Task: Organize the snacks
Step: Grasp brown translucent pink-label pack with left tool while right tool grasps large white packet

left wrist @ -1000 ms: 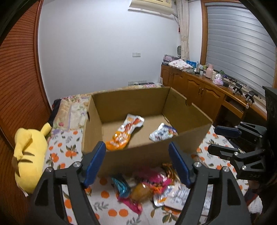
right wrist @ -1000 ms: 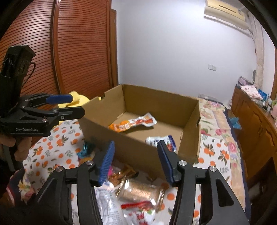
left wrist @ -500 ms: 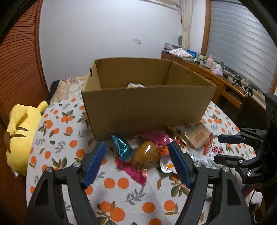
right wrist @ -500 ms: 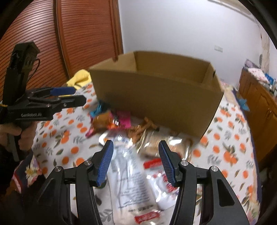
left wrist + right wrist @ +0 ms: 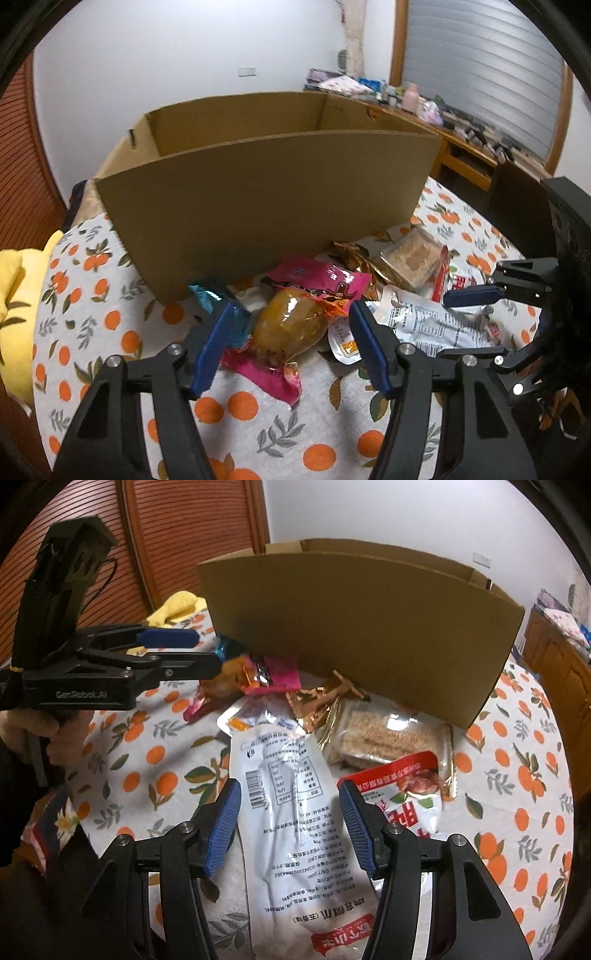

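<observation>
Snack pile on orange-print tablecloth [image 5: 517, 775] in front of cardboard box [image 5: 369, 627]. White pouch [image 5: 295, 812], barcode and Chinese print, lies between spread right gripper [image 5: 290, 823] fingers, ungripped. Left gripper [image 5: 290, 343], "GenRobot.AI" on its body, fingers spread around amber packet [image 5: 291, 325] on pink wrapper [image 5: 317, 275].

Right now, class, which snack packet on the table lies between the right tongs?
The long white plastic packet with the barcode; the right tongs straddle it, open, unlike the red packet beside it.
</observation>
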